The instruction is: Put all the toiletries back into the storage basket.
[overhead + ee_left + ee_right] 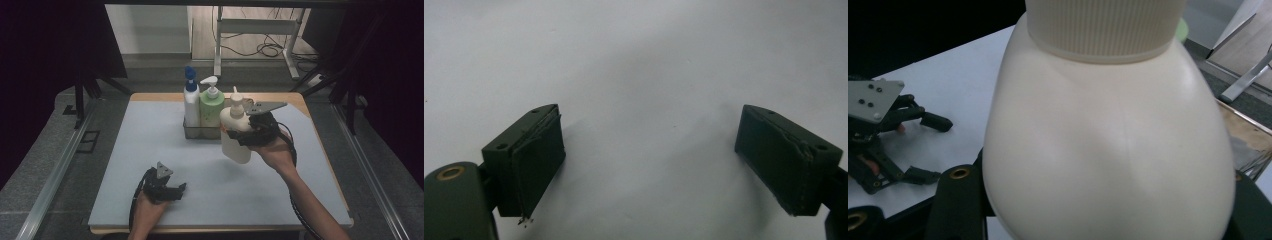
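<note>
Right gripper (239, 134) clamps cream bottle (235, 135) — ribbed collar (1100, 25) close-up.

Looks like a lab or test bay set up for recording, not a home. Marked out by dark curtains (45, 75) on both sides, metal rails (55, 170) along the floor, and a bare grey mat (150, 150) on a wooden table (300, 100) under the left claw (172, 191). Beyond the right claw (235, 134), past the table's far edge, a metal desk frame (250, 30) and loose cables (267, 49) on a plain floor.
</note>
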